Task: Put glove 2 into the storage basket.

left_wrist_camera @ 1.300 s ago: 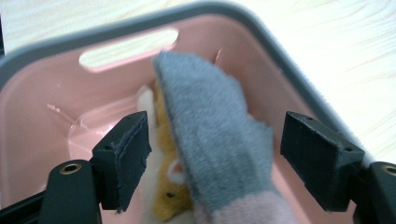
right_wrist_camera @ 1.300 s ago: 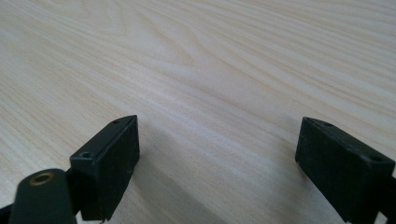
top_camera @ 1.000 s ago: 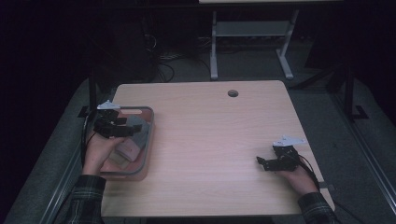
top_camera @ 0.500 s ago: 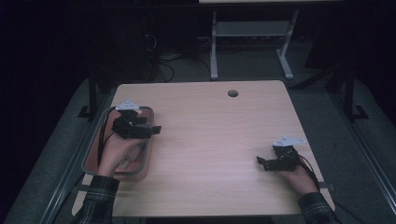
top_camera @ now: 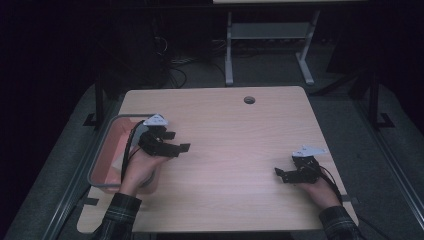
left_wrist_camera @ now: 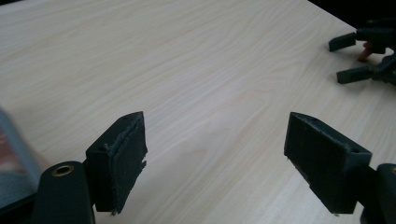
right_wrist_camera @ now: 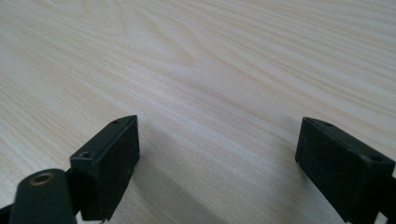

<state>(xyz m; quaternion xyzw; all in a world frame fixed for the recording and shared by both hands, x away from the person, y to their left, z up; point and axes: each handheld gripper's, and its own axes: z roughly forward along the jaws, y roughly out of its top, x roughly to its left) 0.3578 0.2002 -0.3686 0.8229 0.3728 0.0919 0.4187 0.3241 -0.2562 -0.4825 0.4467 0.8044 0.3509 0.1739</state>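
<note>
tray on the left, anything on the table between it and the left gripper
Nothing visible. The left gripper hangs open just past the tray's right rim, its fingers over bare table. The tray looks empty, though the hand covers part of it.

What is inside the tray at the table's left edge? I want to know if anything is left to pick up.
The tray shows a bare reddish floor with nothing lying on it. The left hand and left gripper cover its right part, so that stretch stays unseen.
</note>
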